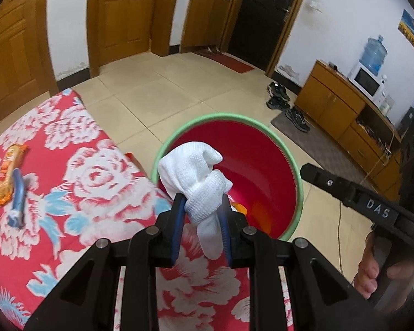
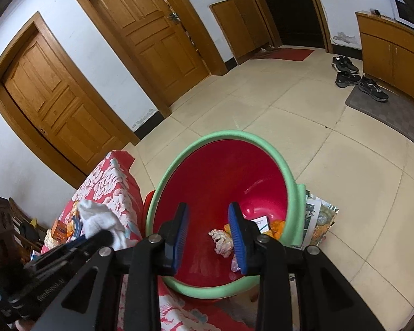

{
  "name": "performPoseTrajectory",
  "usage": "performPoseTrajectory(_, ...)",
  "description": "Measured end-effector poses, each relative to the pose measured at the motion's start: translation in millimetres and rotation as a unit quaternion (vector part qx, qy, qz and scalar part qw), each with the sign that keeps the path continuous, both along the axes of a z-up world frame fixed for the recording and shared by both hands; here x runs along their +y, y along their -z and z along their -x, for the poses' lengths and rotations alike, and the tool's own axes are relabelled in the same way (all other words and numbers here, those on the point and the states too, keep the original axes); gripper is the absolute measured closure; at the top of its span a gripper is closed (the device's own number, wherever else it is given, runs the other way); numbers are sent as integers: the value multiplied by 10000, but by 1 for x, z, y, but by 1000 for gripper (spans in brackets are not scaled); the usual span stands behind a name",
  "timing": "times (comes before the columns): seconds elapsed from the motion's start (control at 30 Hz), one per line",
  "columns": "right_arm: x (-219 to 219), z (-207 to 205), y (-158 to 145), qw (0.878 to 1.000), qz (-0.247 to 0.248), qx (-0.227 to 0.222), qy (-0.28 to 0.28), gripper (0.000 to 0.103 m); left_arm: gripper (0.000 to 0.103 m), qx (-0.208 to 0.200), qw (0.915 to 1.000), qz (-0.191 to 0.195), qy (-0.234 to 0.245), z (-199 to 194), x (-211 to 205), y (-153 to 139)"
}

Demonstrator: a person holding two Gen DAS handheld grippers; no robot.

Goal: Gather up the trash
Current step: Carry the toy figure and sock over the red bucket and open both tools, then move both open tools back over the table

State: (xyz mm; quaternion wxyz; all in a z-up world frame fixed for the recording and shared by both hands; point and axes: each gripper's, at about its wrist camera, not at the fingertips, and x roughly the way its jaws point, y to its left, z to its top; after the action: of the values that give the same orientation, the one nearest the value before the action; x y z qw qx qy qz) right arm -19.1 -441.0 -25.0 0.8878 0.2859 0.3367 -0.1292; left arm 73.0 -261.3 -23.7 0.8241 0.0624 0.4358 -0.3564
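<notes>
Your left gripper [image 1: 201, 215] clamps a white sock [image 1: 198, 176] at the bin [image 2: 291, 190] rim; right gripper [image 2: 208, 237] gapes empty. Wrapper [image 1: 9, 173] waits at nine o'clock on the bench [image 1: 96, 187].

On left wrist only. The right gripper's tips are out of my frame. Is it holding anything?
Observer: No. The right gripper is open with nothing between the pads, and it's aimed into the bin.
Operator: The cloth blocks my view. What's in the bin?
Observer: A crumpled tissue on the bottom, and a white card behind it.
Operator: Anything beside the bin?
Observer: A printed bag, just right of it in the right wrist view.
</notes>
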Motion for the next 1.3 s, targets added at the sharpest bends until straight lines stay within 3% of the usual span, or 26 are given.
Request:
performPoseTrajectory(0.07,-2,2,0,10000,-11,6,37,66,81,18,10000,-45,56,1,-5,3)
performPoseTrajectory(0.23,-5,5,2,9999,-69,-5,81,56,64,2,10000,-83,47,5,-10,4)
performPoseTrajectory(0.57,-4,6,4,9999,-104,-17,63,47,63,-25,9998,-92,-196,2,2,-1)
performPoseTrajectory(0.7,-1,6,4,9999,-117,-8,9,40,55,8,9993,-137,-359,-2,14,-2)
performPoseTrajectory(0.97,6,2,4,9999,-135,51,-75,27,50,29,9966,-124,-817,-14,46,-6)
performPoseTrajectory(1.3,23,-8,0,9996,-65,104,-261,24,50,-48,9858,-120,-1677,-43,117,-16)
